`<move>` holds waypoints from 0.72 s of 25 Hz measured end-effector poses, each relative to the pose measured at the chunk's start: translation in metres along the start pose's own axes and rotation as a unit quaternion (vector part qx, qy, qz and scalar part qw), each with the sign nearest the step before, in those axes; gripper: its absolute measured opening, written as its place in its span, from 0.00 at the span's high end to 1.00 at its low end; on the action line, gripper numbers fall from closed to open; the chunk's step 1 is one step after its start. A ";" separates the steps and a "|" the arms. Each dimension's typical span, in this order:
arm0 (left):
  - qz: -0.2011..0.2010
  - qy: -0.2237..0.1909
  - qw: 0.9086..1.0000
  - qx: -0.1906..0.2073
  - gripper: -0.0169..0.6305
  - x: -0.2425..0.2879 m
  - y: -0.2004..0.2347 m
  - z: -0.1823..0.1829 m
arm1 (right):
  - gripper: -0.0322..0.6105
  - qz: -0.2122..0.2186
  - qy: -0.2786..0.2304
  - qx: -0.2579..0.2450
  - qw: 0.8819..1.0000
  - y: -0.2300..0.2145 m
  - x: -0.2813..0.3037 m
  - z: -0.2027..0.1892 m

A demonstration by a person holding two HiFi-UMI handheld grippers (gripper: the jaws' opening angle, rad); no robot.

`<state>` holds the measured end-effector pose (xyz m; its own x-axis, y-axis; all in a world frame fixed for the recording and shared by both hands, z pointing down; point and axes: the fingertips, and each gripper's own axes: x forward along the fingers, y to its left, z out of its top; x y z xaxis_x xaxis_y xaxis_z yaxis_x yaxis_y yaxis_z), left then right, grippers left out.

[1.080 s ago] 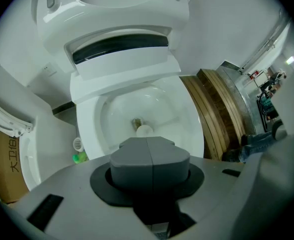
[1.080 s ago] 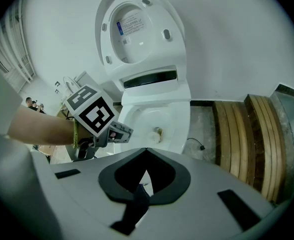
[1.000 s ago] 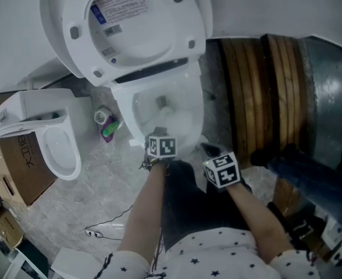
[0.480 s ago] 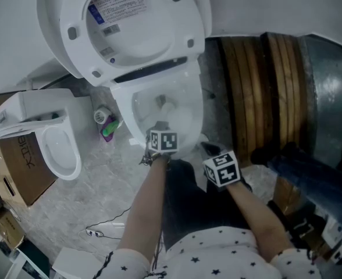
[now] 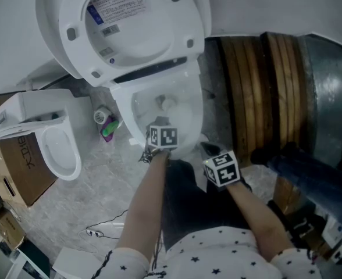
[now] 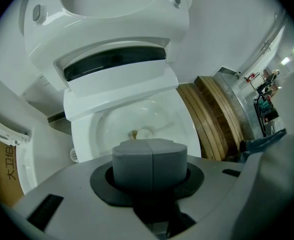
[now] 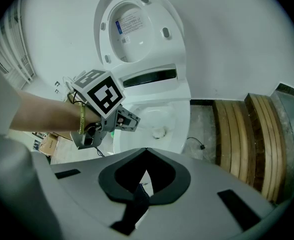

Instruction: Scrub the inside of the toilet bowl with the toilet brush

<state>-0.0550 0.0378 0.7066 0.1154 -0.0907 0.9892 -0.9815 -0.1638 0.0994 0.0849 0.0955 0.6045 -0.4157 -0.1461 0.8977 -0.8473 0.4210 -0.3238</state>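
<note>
Currently, 2 hand-held grippers are at a white toilet, itemised as follows.

1. Left hand-held gripper: its 2 grey pads are pressed together along 1 central seam, with nothing between them. It hangs over the near rim of the toilet bowl and points into it. Its marker cube faces up.
2. Right hand-held gripper: no pads meet in its dark recess and pale floor shows through the gap, so the jaws stand apart and hold nothing. It sits to the right of the left one, nearer the person, off the front right of the bowl.
3. Toilet bowl: directly ahead of and below the left hand-held gripper. A small yellowish spot lies at the bottom.
4. Seat and lid: raised, beyond the bowl, with a printed label on the underside.
5. Green and pink object: on the floor to the left of the left hand-held gripper, just beside the toilet base and a round white item. I cannot tell whether it is the toilet brush.
6. White seat unit: on a cardboard box, well to the left.
7. Wooden planks: to the right of the right hand-held gripper, with metal sheet beyond them.
</note>
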 end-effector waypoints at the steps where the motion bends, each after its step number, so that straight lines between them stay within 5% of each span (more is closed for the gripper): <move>1: 0.000 -0.001 1.000 0.000 0.74 0.000 0.001 0.002 | 0.94 0.000 0.001 0.000 1.000 0.000 0.000 0.000; 18: 0.012 -0.021 1.000 0.005 0.74 -0.003 0.013 0.031 | 0.94 -0.001 0.001 0.001 1.000 -0.002 0.000 0.001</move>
<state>-0.0630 0.0055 0.7011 0.0993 -0.1358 0.9858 -0.9825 -0.1706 0.0754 0.0858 0.0934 0.6050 -0.4131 -0.1453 0.8990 -0.8488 0.4193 -0.3222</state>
